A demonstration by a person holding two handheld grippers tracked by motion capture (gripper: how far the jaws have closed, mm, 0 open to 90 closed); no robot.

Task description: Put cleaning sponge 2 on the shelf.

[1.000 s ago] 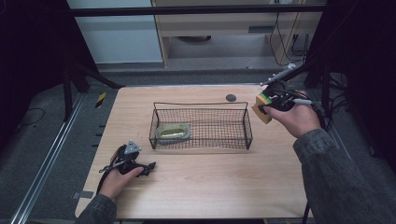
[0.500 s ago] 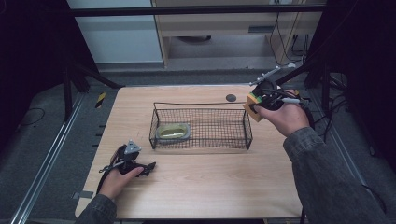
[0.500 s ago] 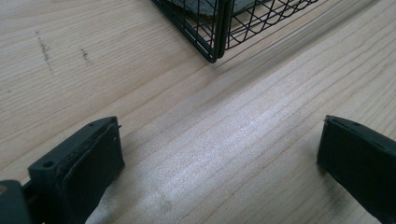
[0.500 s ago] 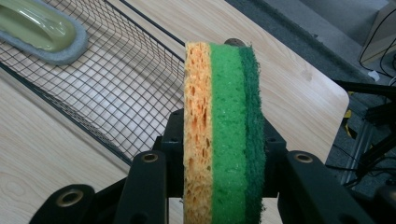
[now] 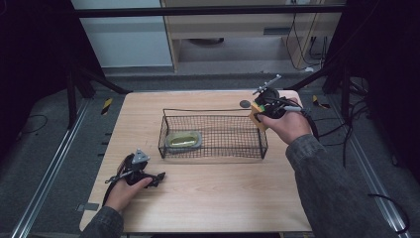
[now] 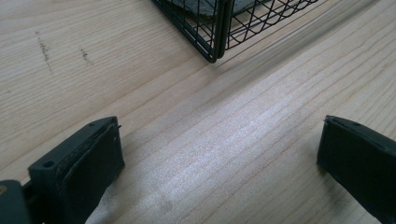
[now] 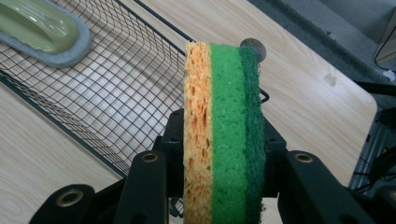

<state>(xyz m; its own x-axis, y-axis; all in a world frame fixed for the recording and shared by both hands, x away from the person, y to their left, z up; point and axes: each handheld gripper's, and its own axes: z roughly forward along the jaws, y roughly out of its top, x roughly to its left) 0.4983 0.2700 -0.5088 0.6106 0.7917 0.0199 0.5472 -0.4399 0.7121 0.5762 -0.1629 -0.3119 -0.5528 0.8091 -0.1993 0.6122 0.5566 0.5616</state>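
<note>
My right gripper (image 5: pixel 261 113) is shut on a sponge (image 7: pixel 222 130) with orange, light green and dark green layers, held on edge in the air over the right end of the black wire basket (image 5: pixel 213 111). From above, the sponge (image 5: pixel 257 115) shows at that basket's right rim. Inside the basket at its left lies a pale green dish on a grey pad (image 5: pixel 183 140), seen too in the right gripper view (image 7: pixel 42 30). My left gripper (image 5: pixel 157 177) rests open on the table near the front left, with bare wood between its fingers (image 6: pixel 88 163) and the basket's corner (image 6: pixel 215 42) ahead.
A small dark round object (image 5: pixel 244 103) lies on the table (image 5: pixel 213 198) behind the basket's right end. The wooden table ends close to the right of my right hand. Dark frame legs and cables stand around the table on the floor.
My right gripper has carried the sponge leftward and a little nearer, from beside the basket's right end to over its right rim. The left gripper has stayed still.
</note>
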